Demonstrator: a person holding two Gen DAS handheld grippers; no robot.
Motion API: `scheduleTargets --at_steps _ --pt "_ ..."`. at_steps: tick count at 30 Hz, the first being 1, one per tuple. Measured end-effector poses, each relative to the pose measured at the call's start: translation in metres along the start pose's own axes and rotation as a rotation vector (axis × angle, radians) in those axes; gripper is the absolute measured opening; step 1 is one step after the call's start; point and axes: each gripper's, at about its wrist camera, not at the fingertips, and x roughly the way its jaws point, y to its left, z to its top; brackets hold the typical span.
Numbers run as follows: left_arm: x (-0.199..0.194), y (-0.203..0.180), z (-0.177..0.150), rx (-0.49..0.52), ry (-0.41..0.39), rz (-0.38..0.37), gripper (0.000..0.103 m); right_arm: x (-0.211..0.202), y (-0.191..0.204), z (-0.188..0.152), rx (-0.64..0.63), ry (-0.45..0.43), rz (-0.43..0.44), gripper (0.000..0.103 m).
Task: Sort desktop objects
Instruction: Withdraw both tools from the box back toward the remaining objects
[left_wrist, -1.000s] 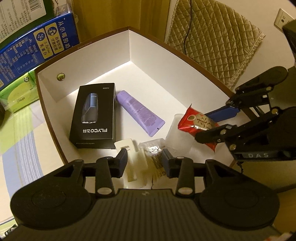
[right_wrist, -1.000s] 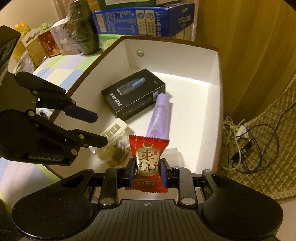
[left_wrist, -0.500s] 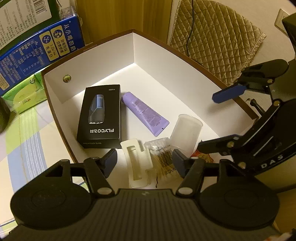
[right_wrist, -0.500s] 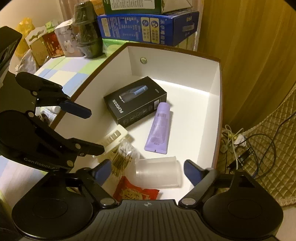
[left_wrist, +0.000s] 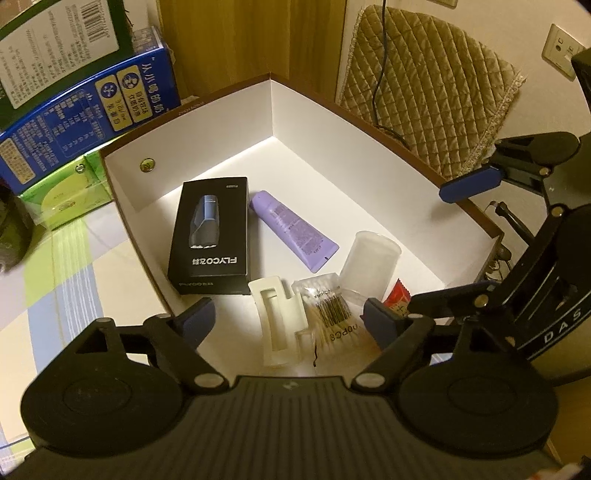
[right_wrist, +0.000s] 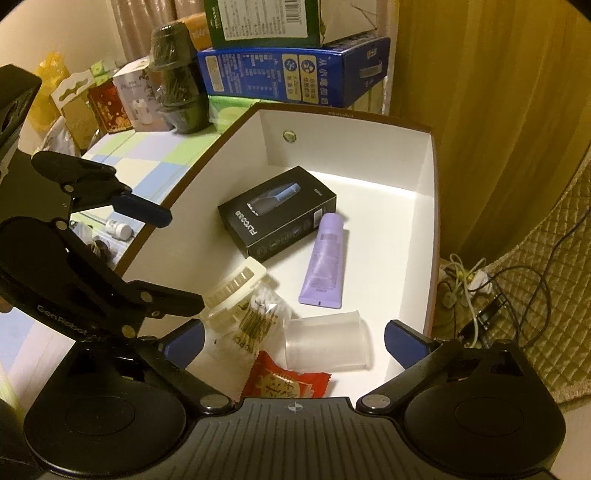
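Observation:
A white box with a brown rim (left_wrist: 369, 125) (right_wrist: 351, 147) holds a black FLYCO carton (left_wrist: 210, 236) (right_wrist: 277, 210), a purple tube (left_wrist: 291, 229) (right_wrist: 327, 266), a clear cup on its side (left_wrist: 369, 258) (right_wrist: 328, 343), a cream hair clip (left_wrist: 277, 317) (right_wrist: 234, 284), a cotton-swab packet (left_wrist: 328, 314) (right_wrist: 258, 317) and a red snack packet (left_wrist: 397, 297) (right_wrist: 286, 382). My left gripper (left_wrist: 287, 321) hangs over the clip and swabs, jaws opening, touching neither. My right gripper (right_wrist: 293, 339) hovers over the cup and red packet, jaws opening, gripping nothing.
Blue and green cartons (left_wrist: 85, 118) (right_wrist: 295, 70) are stacked behind the box. Dark stacked cups (right_wrist: 177, 81) and small boxes stand on the checked cloth (left_wrist: 55, 277). A quilted cushion (left_wrist: 424, 92) and cables (right_wrist: 480, 288) lie beyond the box's right wall.
The right gripper let go of the red packet, which dropped to the box floor beside the cup. Both grippers' jaws have spread wide.

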Motion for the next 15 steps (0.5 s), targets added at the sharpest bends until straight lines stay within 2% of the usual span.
scheduleTargets --at_steps 6,15 --pt "-0.017 0.001 -0.005 -0.02 -0.022 0.015 0.092 -0.014 0.008 -0.005 0.032 -0.032 -0.011 0.101" --pt "-0.051 0.007 -0.019 -0.041 -0.07 0.027 0.093 -0.033 0.029 -0.006 0.05 -0.083 -0.008 0.101"
